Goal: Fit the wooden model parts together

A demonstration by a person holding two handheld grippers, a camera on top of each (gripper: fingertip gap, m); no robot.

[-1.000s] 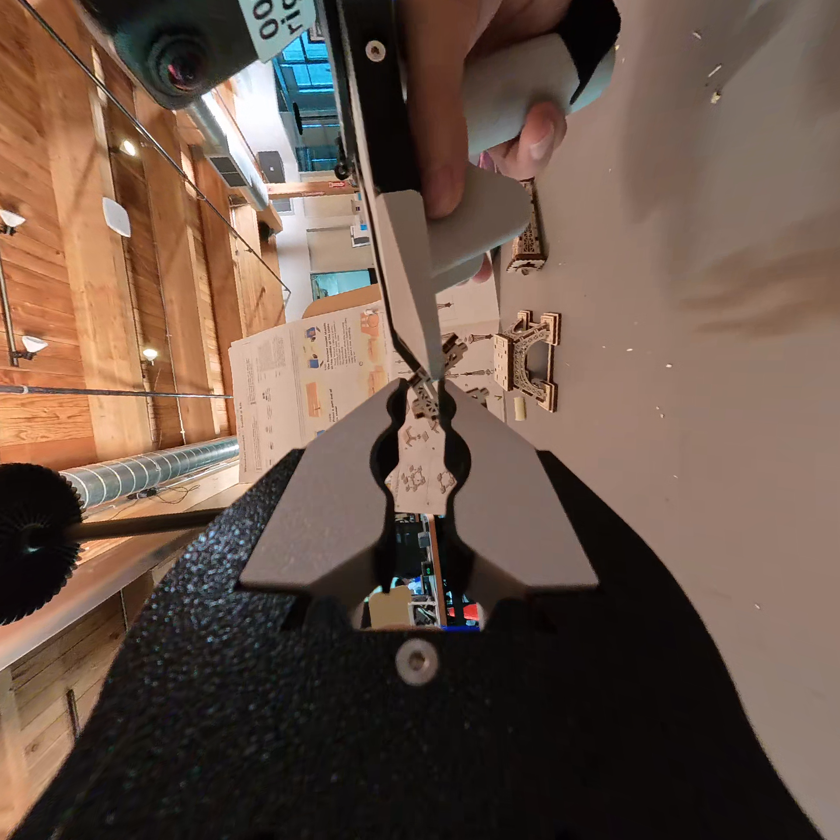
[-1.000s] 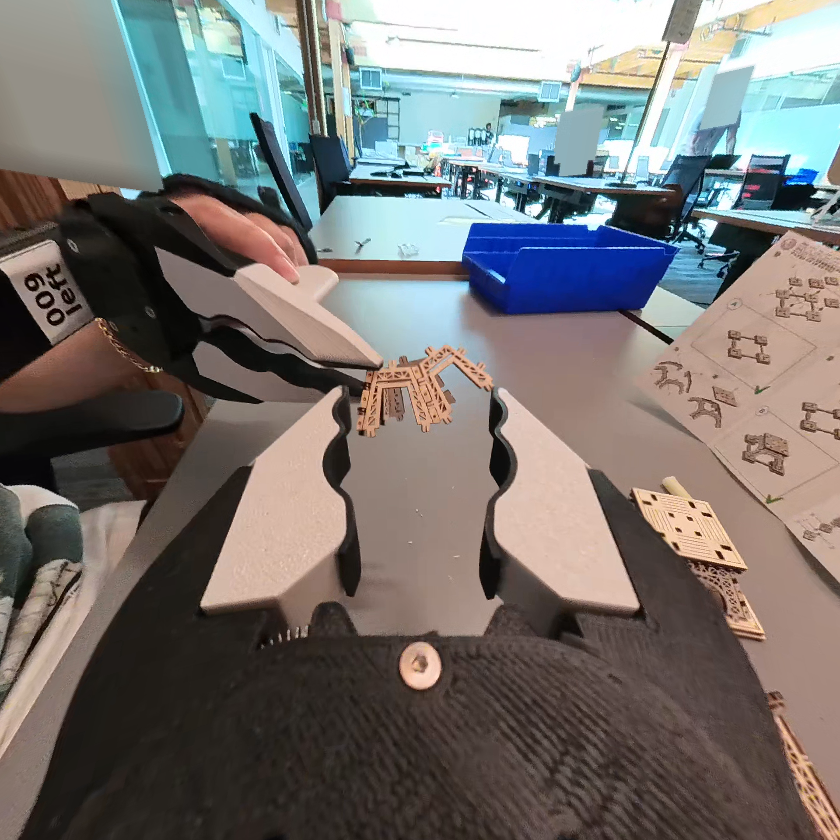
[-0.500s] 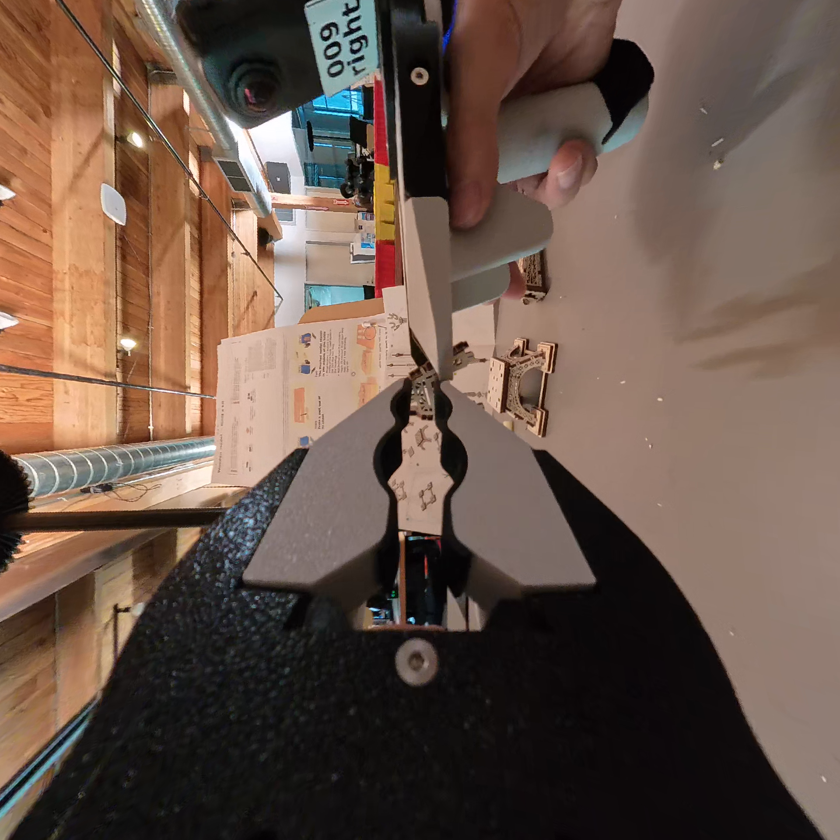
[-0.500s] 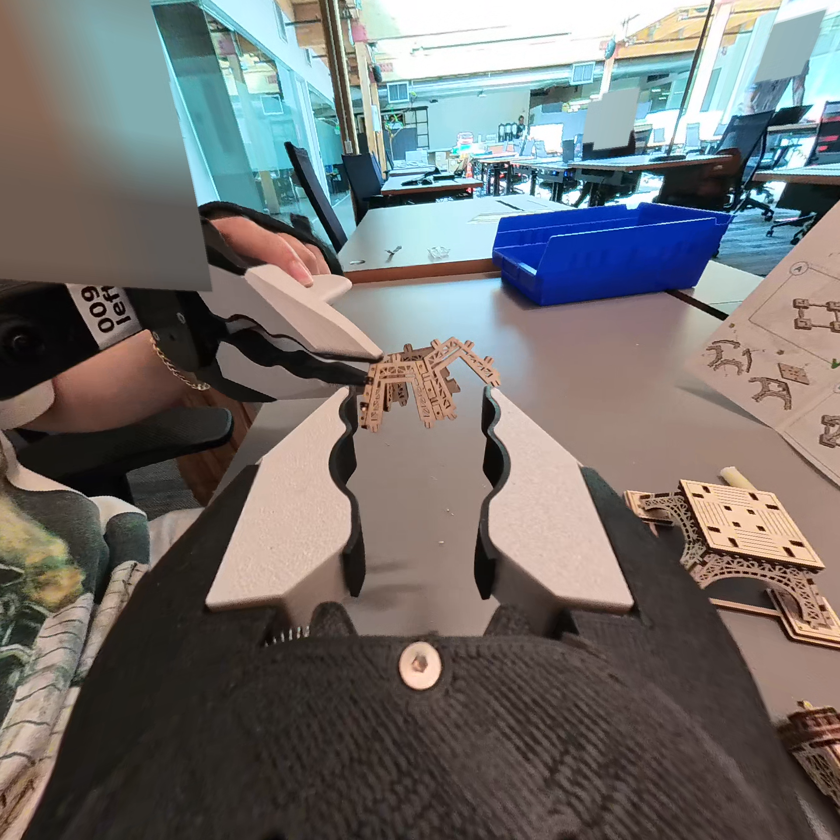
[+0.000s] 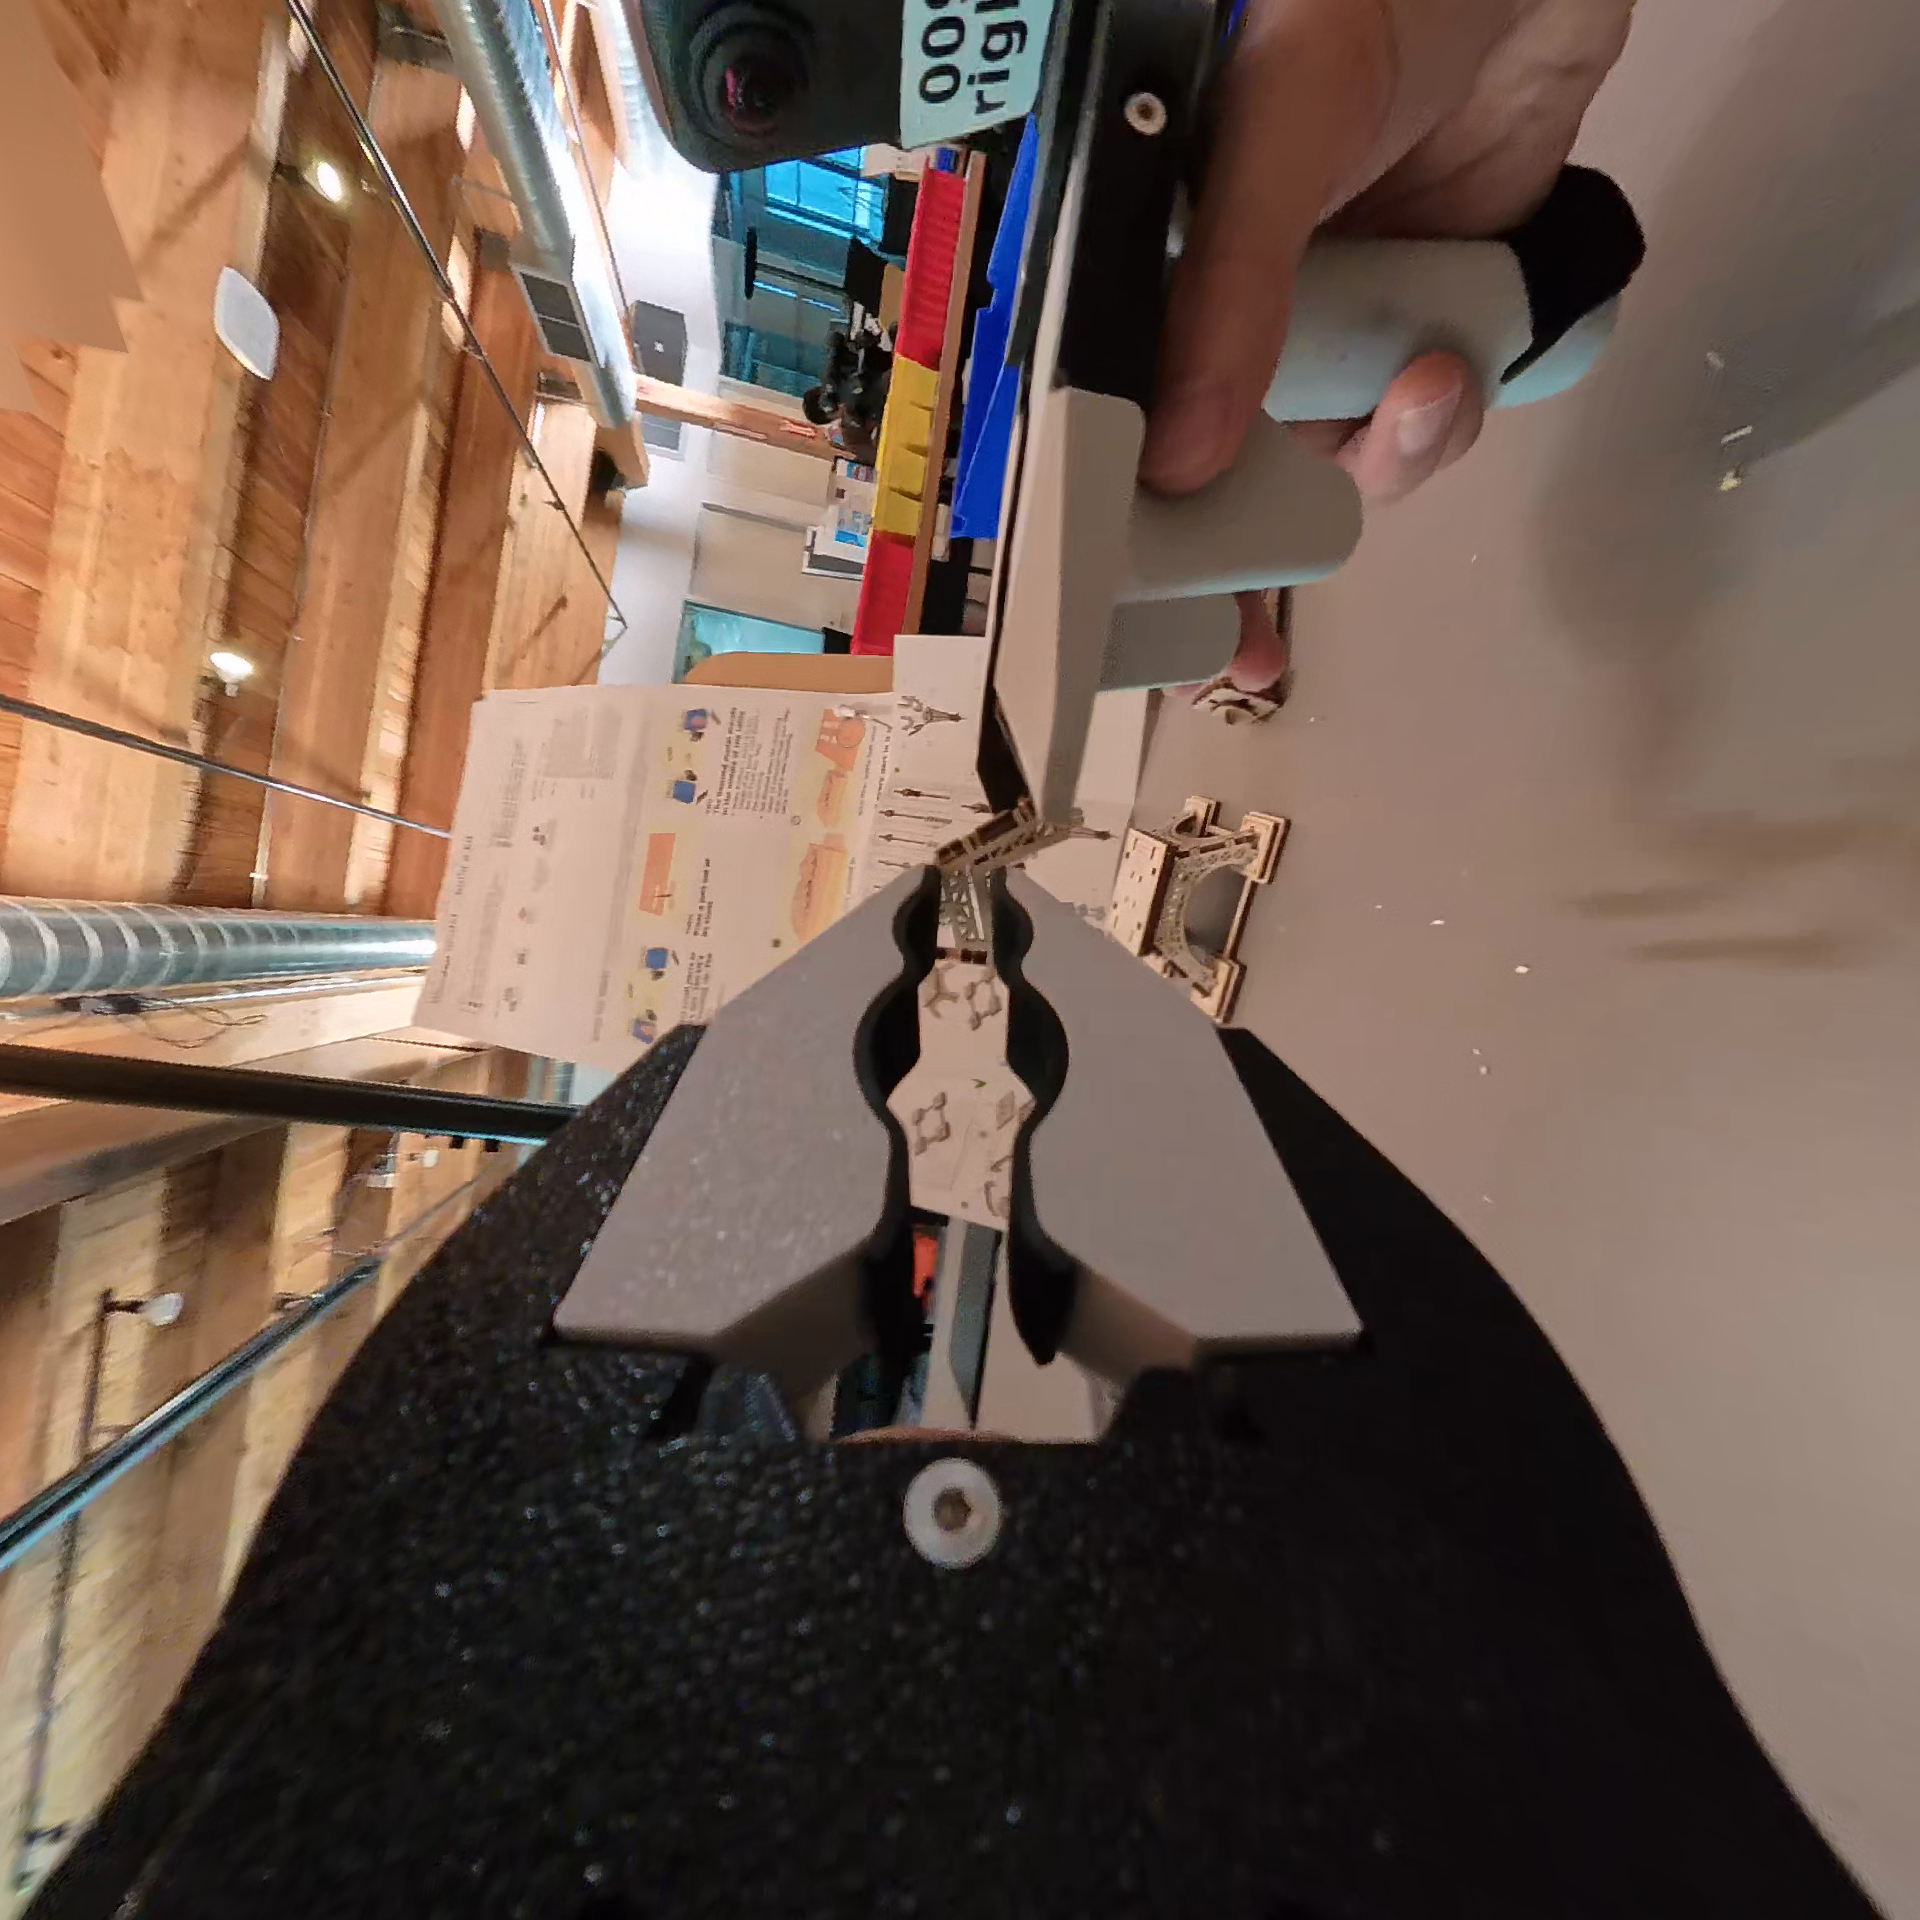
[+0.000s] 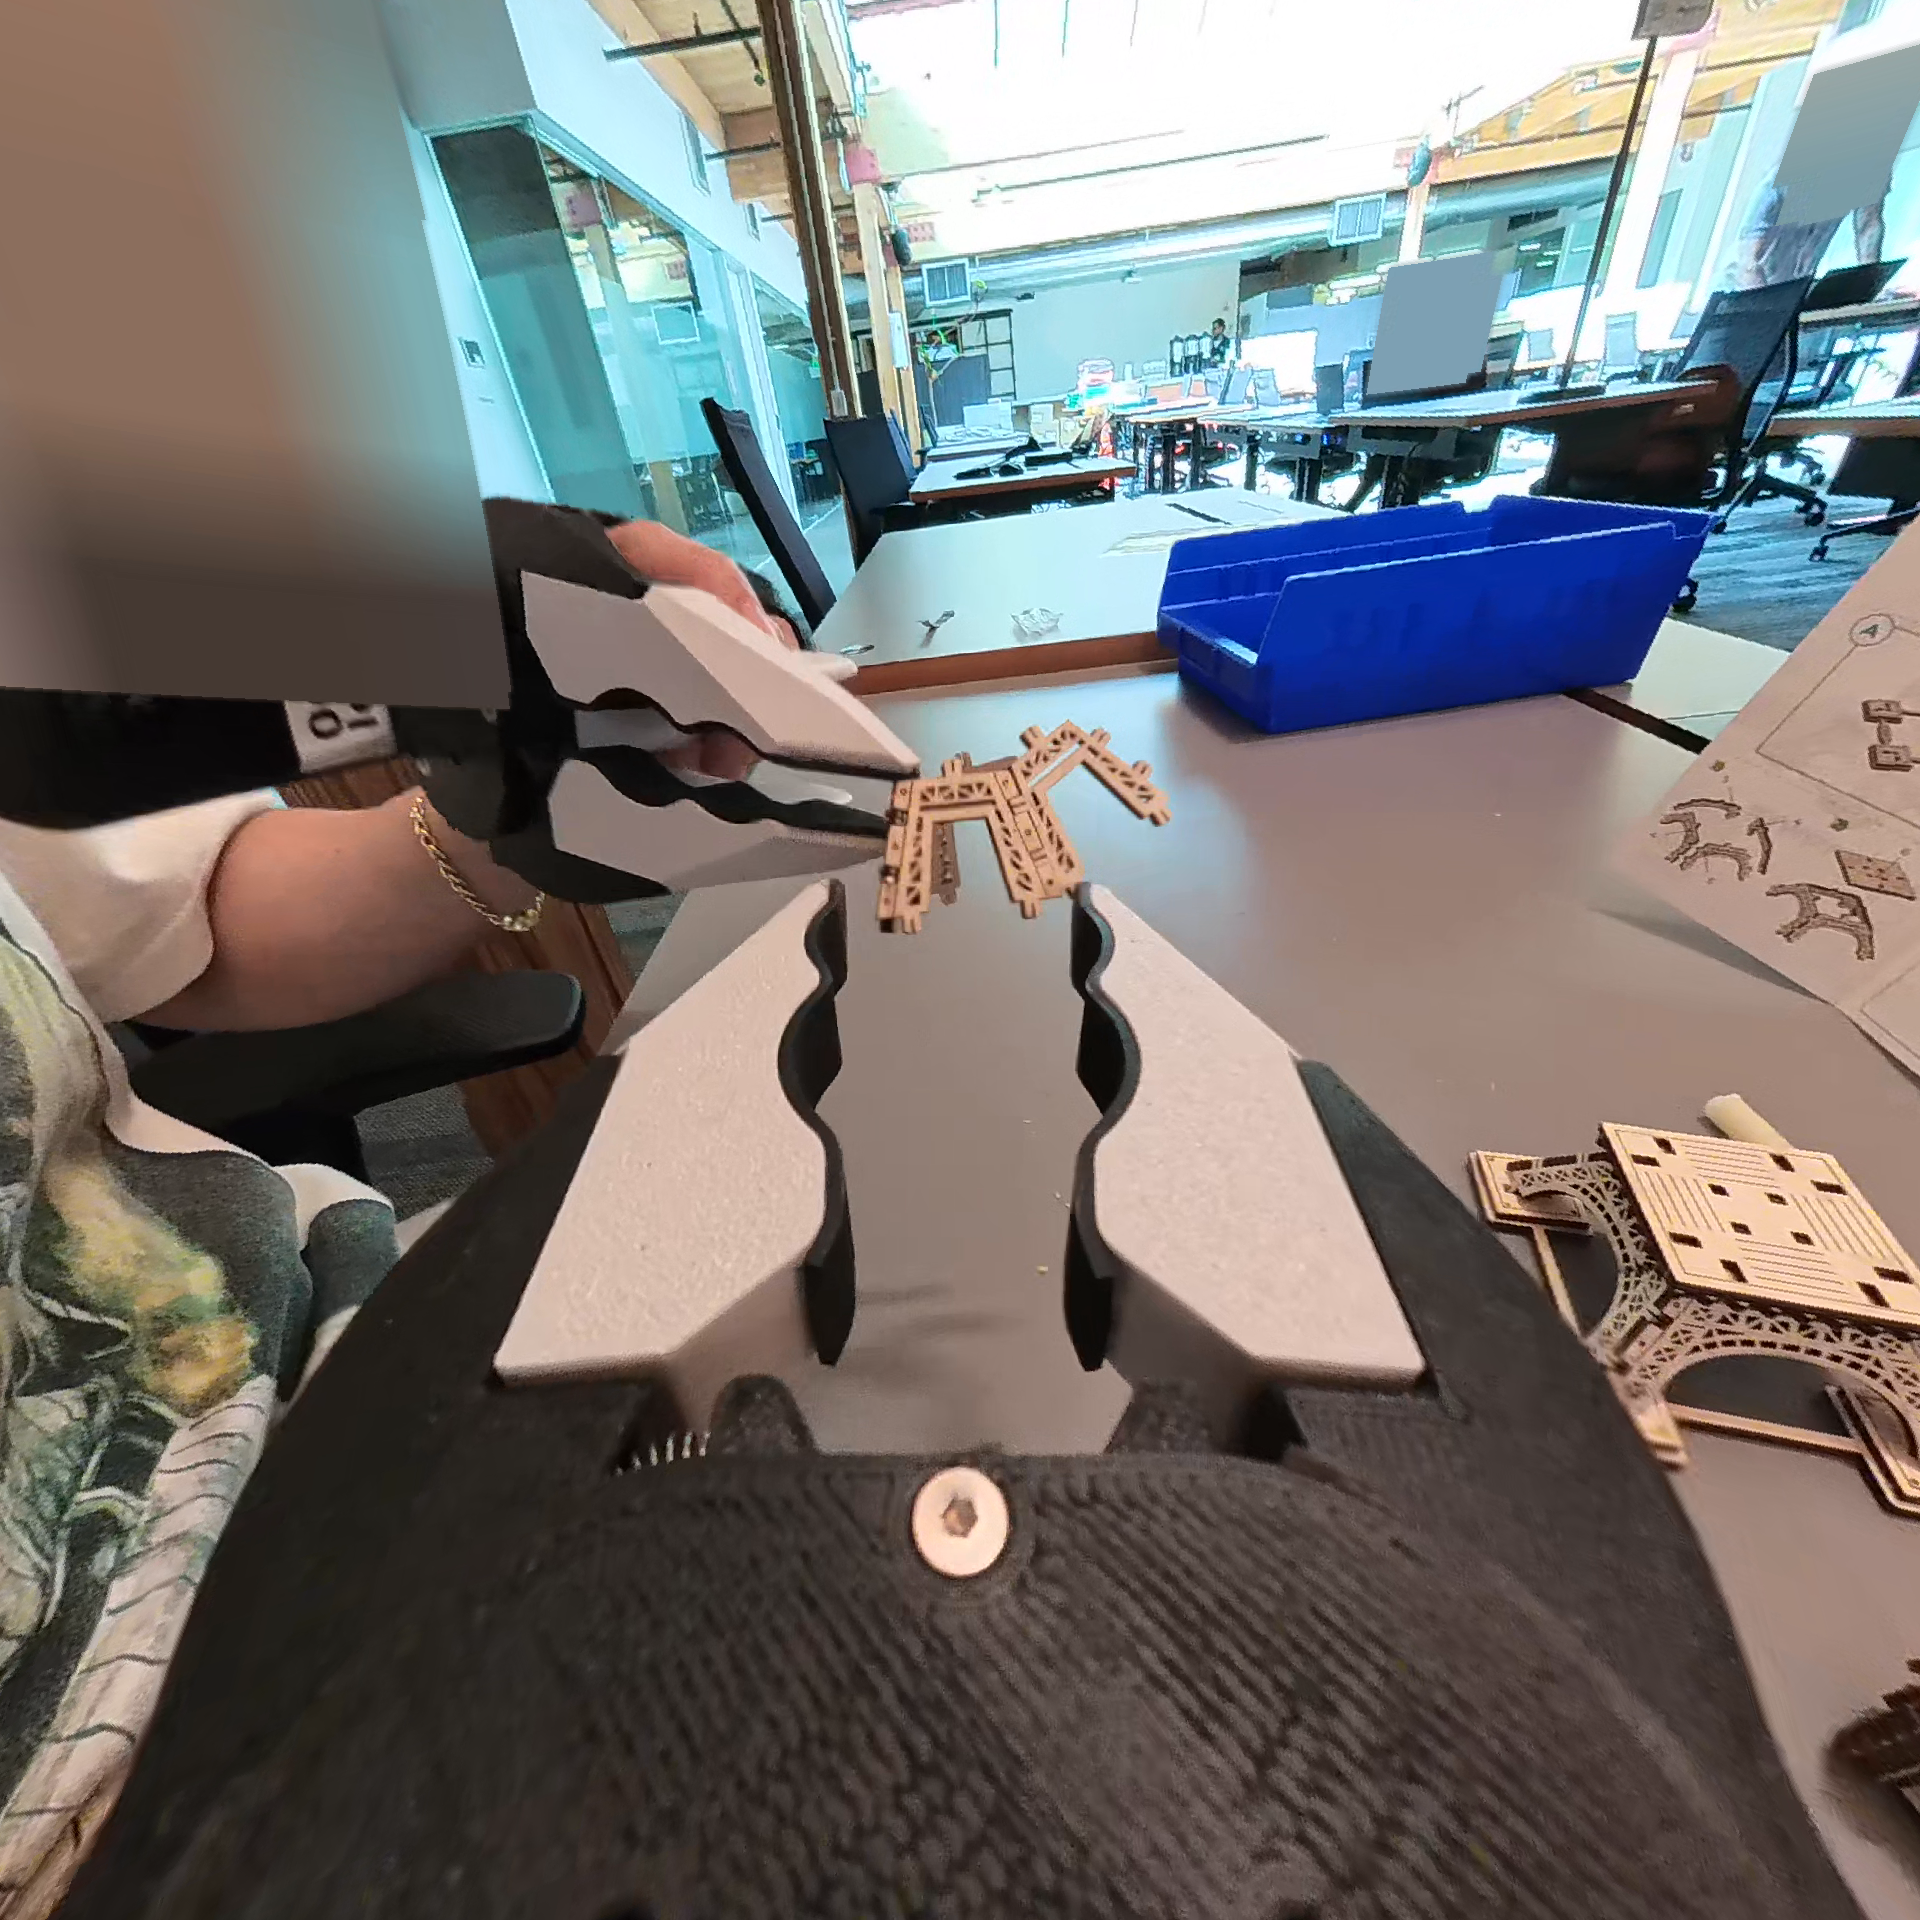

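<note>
Left wrist view. Left gripper (image 5: 966,904) pinching a small lattice sub-assembly (image 5: 982,862) at the very fingertips, jaws nearly pressed together on thin wood. Part held in the air, clear of the grey table (image 5: 1558,1039). Right gripper (image 5: 1023,805) reaching in from above, tips just beside the held part; touching or apart: cannot tell from this angle. Finished arched tower base (image 5: 1195,914) standing on the table just behind, instruction sheet (image 5: 675,862) propped beyond it.

Right wrist view. Right gripper (image 6: 956,904) with jaws spread wide, nothing between them. Left gripper (image 6: 899,805) entering from the left, clamped on one edge of the lattice sub-assembly (image 6: 997,831), which hangs just ahead of the open fingertips. Arched tower base (image 6: 1745,1257) on the table to the right, flat slotted deck on top, a small pale stick (image 6: 1740,1124) just behind it. Blue bin (image 6: 1423,608) well apart at the far table edge; instruction sheet (image 6: 1829,831) at right.

Progress, judged: base section done; upper lattice section partly built, several trussed legs joined but one splayed outward and not seated. Left to do: closing that section, then mating it to the slots of the deck.

Part appearance: laser-cut pale plywood, dark burnt edges, open truss pattern, tabs at leg ends; thin and probably fragile under a hard squeeze.
</note>
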